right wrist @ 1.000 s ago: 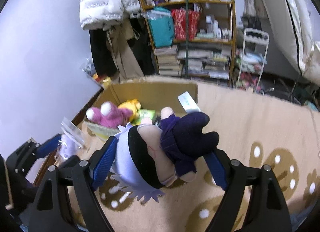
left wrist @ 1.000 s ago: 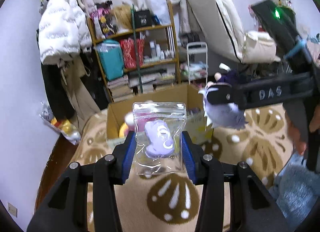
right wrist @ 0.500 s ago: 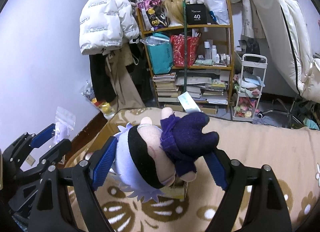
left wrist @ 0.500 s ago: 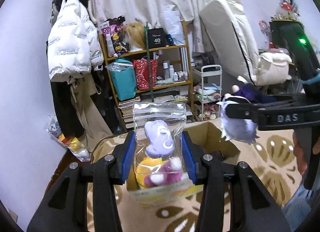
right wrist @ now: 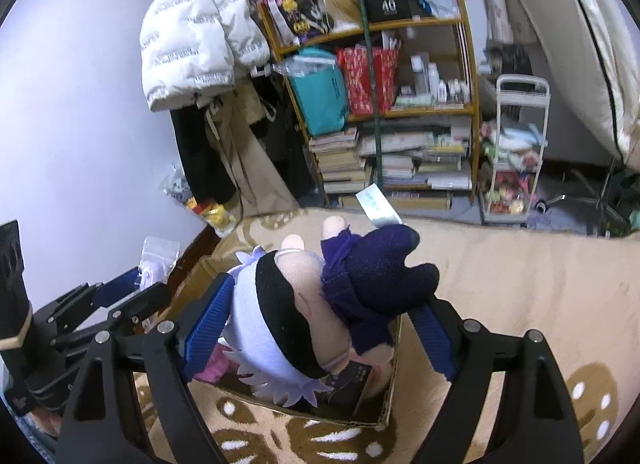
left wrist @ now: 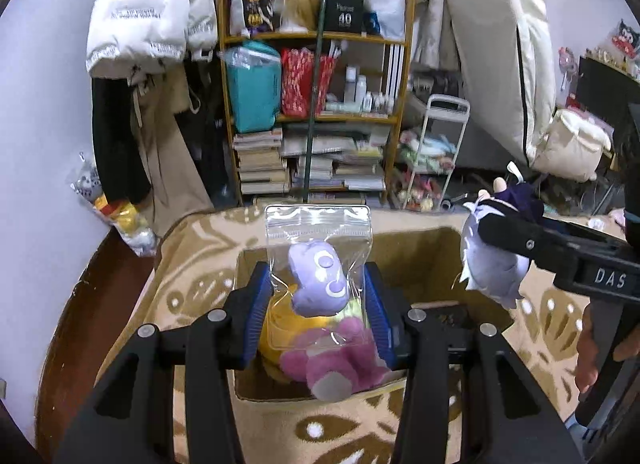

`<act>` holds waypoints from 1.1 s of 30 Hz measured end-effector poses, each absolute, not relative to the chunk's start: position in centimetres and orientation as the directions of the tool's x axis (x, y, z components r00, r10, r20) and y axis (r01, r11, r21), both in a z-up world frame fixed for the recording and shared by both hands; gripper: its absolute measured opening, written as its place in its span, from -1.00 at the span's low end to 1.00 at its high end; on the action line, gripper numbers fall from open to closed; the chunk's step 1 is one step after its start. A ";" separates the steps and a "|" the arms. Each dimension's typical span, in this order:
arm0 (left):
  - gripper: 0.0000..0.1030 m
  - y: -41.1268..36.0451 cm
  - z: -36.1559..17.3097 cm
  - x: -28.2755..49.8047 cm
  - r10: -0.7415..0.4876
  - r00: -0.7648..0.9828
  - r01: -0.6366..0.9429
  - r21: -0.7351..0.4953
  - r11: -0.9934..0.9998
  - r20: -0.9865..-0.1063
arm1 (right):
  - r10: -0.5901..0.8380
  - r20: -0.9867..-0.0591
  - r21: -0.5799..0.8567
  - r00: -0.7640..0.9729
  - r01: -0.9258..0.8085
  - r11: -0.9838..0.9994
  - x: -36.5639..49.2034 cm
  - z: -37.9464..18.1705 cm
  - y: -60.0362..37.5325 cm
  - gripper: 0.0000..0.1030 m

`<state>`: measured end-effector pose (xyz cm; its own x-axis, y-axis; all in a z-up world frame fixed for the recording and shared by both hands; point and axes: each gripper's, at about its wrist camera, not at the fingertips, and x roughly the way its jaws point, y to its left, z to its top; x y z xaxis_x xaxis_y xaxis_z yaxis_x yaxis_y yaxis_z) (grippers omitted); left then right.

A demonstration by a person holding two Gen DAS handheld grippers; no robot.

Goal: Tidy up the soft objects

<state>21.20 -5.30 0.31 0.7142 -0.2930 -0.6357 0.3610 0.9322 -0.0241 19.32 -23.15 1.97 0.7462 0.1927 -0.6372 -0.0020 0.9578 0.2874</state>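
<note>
Plush doll, soft and light, clamped at head and body by right tool over cardboard box. Left tool pinches slippery zip bag with purple plush; grip mid-bag.

Ahead of my tool a cluttered wooden shelf, white puffer jacket hanging upper left, pale wall left, patterned beige rug below, white cart right.
</note>
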 end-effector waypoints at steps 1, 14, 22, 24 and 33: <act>-0.12 -5.3 0.0 21.3 -0.292 0.708 0.363 -0.023 0.932 -0.643 | 0.193 -0.647 0.287 0.737 0.001 0.958 19.5 1.3 -23.1 0.74; 0.23 -4.4 -1.9 21.5 -0.295 0.668 0.346 -0.065 0.936 -0.683 | 0.248 -0.687 0.318 0.683 -0.025 0.948 20.1 -1.4 -22.5 0.78; 0.53 -3.7 -0.3 18.8 -0.242 0.731 0.318 0.004 0.948 -0.638 | 0.221 -0.678 0.290 0.701 -0.020 0.957 18.4 -0.1 -22.5 0.98; 0.60 -3.5 0.2 18.0 -0.230 0.744 0.308 0.017 0.951 -0.627 | 0.214 -0.670 0.284 0.710 -0.021 0.959 17.8 0.6 -22.5 0.98; 0.76 -2.4 3.2 12.9 -0.186 0.809 0.270 0.071 0.960 -0.558 | 0.161 -0.612 0.229 0.774 -0.022 0.973 13.4 5.2 -22.2 1.00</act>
